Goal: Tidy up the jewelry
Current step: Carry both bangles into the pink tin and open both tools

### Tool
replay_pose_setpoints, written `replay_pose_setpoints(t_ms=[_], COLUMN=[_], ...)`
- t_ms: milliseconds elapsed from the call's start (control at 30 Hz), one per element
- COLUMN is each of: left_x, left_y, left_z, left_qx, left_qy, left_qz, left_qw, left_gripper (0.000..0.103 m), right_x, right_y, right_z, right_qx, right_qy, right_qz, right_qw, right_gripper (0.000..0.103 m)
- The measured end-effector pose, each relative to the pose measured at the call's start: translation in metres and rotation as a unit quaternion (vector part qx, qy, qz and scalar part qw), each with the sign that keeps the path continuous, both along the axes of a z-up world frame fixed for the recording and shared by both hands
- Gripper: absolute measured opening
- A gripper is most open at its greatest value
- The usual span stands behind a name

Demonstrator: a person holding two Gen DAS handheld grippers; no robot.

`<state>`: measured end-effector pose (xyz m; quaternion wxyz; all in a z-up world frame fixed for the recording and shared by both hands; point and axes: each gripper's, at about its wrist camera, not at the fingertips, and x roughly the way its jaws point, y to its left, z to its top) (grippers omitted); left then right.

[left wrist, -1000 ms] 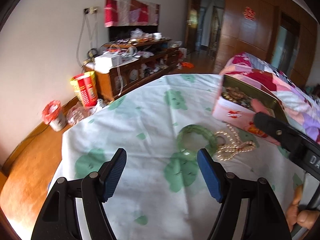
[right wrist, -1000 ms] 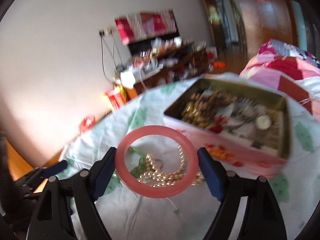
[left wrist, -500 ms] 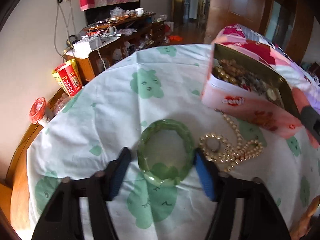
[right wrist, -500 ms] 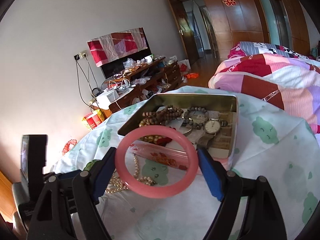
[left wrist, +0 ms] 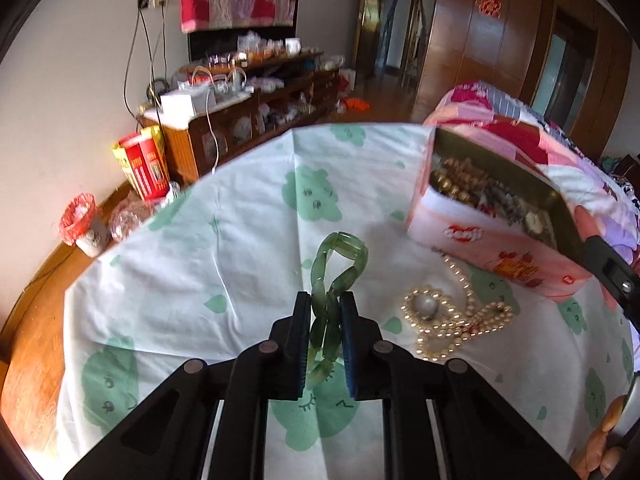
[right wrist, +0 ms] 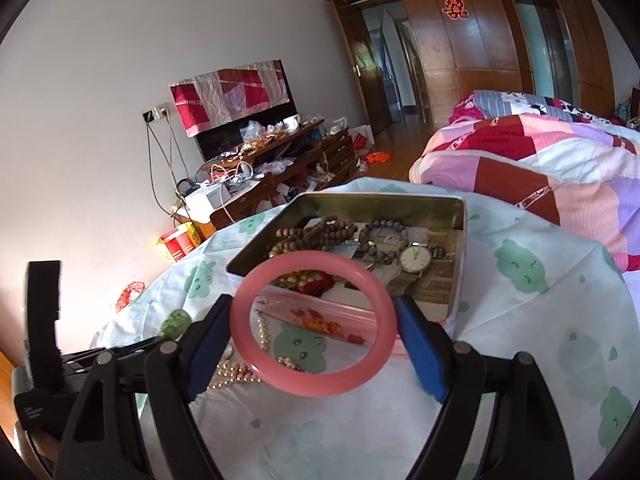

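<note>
My left gripper [left wrist: 325, 308] is shut on a green stretch bracelet [left wrist: 338, 256], squeezed narrow and folded between the pads on the tablecloth. A pearl necklace [left wrist: 448, 320] lies just right of it. My right gripper [right wrist: 314, 320] is shut on a pink bangle [right wrist: 314, 384], held across its width above the cloth in front of the tin. The open pink tin [right wrist: 456, 224] holds bead bracelets and a watch [right wrist: 416, 258]. The tin also shows in the left wrist view [left wrist: 460, 232], with the right gripper at its right edge.
The table is covered by a white cloth with green cloud prints [left wrist: 224, 248]. A bed with a patchwork quilt [right wrist: 540, 176] stands to the right. A cluttered wooden cabinet [left wrist: 248, 108] and red boxes [left wrist: 144, 164] stand by the far wall.
My left gripper has closed on the green bracelet, squashing it from a round ring to a narrow fold. My right gripper has kept hold of the pink bangle and moved closer to the tin.
</note>
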<state>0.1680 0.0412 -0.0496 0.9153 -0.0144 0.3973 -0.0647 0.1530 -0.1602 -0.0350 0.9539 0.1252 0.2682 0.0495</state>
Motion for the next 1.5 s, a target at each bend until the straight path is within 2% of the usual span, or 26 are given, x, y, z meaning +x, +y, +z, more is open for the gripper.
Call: replay_pose_setpoints(t_ms=[100, 300, 467, 667, 867, 967, 1100, 1333, 1500], left_x=[-0.015, -0.03, -0.035, -0.025, -0.008, 0.006, 0.028, 0.056, 0.071], left_y=[0.001, -0.001, -0.019, -0.038, -0.058, -0.072, -0.085, -0.109, -0.117], left_z=[0.008, 0.018, 0.029, 0.04, 0.046, 0.047, 0.045, 0.037, 0.022], left_qx=[-0.015, -0.047, -0.06, -0.066, -0.075, -0.068, -0.08, -0.059, -0.051], left_qy=[-0.03, -0.062, -0.081, -0.097, -0.104, -0.105, -0.098, -0.098, -0.075], left_qz=[0.004, 0.009, -0.026, -0.056, -0.078, -0.087, -0.093, -0.09, -0.091], left_qw=[0.9994, 0.9969, 0.9946, 0.9915, 0.9887, 0.9882, 0.9877, 0.9893, 0.9918], left_gripper=[0.014, 0.014, 0.014, 0.014, 0.014, 0.014, 0.014, 0.014, 0.014], right_x=[-0.002, -0.007, -0.014, -0.013, -0.008, 0.002, 0.022, 0.06, 0.076], right_y=[-0.002, -0.006, -0.012, -0.027, -0.04, -0.045, -0.05, -0.055, -0.059], right_z=[0.002, 0.009, 0.016, 0.02, 0.028, 0.032, 0.038, 0.029, 0.016], right_qx=[-0.001, -0.01, -0.009, 0.002, -0.019, -0.032, -0.043, -0.045, -0.034], right_qy=[-0.009, -0.03, -0.047, -0.044, -0.05, -0.051, -0.052, -0.038, -0.019], right_qz=[-0.006, -0.022, -0.038, -0.046, -0.054, -0.057, -0.065, -0.077, -0.079], right_qw=[1.0, 0.999, 0.998, 0.998, 0.997, 0.997, 0.996, 0.995, 0.996], right_gripper=[0.083, 0.083, 0.083, 0.083, 0.083, 0.083, 0.083, 0.083, 0.083])
